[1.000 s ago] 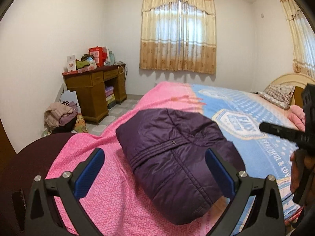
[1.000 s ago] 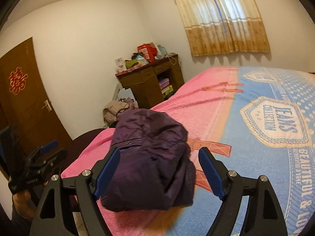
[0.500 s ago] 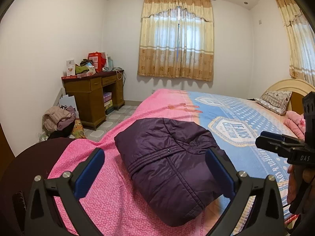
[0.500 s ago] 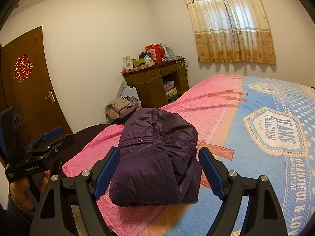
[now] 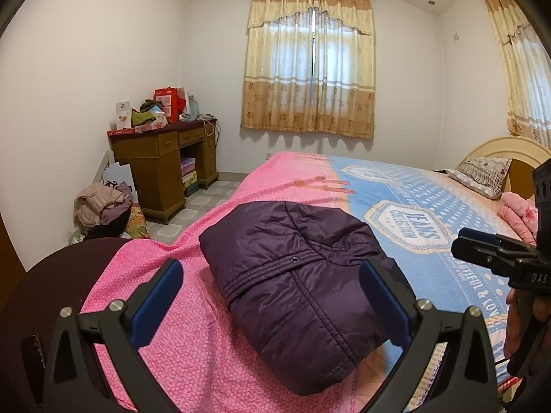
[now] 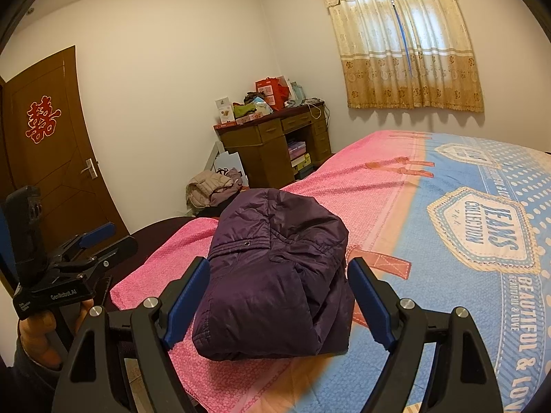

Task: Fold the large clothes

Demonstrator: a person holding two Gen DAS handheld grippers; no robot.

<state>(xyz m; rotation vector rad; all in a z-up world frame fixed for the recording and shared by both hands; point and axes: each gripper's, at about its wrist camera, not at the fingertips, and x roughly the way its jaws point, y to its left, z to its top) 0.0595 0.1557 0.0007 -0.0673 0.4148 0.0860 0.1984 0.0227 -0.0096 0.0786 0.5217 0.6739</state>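
A dark purple padded jacket lies folded into a compact bundle on the pink part of the bed cover, near the bed's foot corner; it also shows in the right wrist view. My left gripper is open and empty, held back from and above the jacket. My right gripper is open and empty, also held back from the jacket. Each gripper appears in the other's view: the right one at the right edge, the left one at the left edge.
The bed has a pink and blue cover, with pillows at the headboard. A wooden desk with clutter stands by the far wall. A pile of clothes lies on the floor. A brown door is at the left.
Both grippers have pulled back and up from the folded jacket, which now looks smaller and farther away. The jacket itself has not moved. Both stay open.
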